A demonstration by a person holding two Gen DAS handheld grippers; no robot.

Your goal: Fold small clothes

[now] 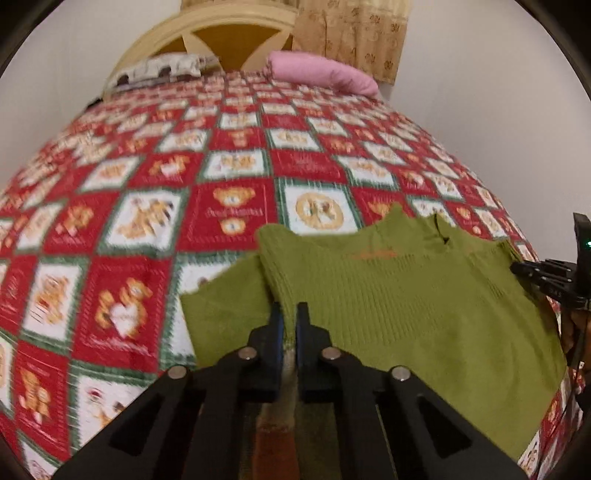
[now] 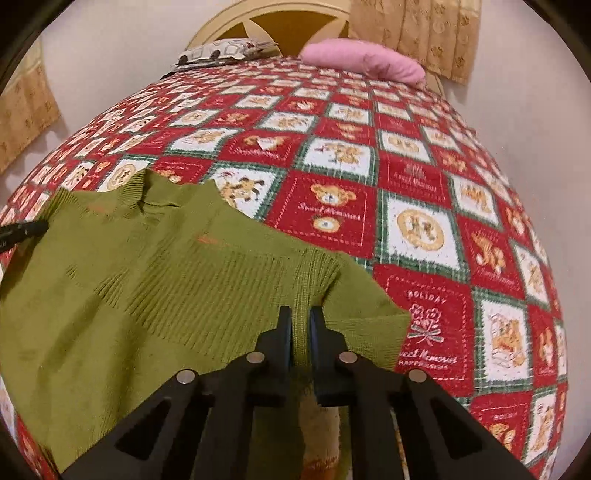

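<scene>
A small green knitted sweater (image 1: 399, 295) lies spread on the red patchwork bedspread (image 1: 147, 221), neck away from me. My left gripper (image 1: 289, 314) is shut on a pinched ridge of the sweater at its left shoulder and sleeve. My right gripper (image 2: 301, 317) is shut on the sweater (image 2: 155, 295) at its right shoulder and sleeve. The right gripper also shows at the right edge of the left wrist view (image 1: 546, 280). A tip of the left gripper shows at the left edge of the right wrist view (image 2: 26, 230).
The bedspread (image 2: 424, 221) covers the whole bed. A pink pillow (image 1: 321, 72) and a patterned pillow (image 1: 162, 68) lie at the headboard (image 1: 221, 33). Beige curtains (image 2: 436, 33) hang behind. White walls flank the bed.
</scene>
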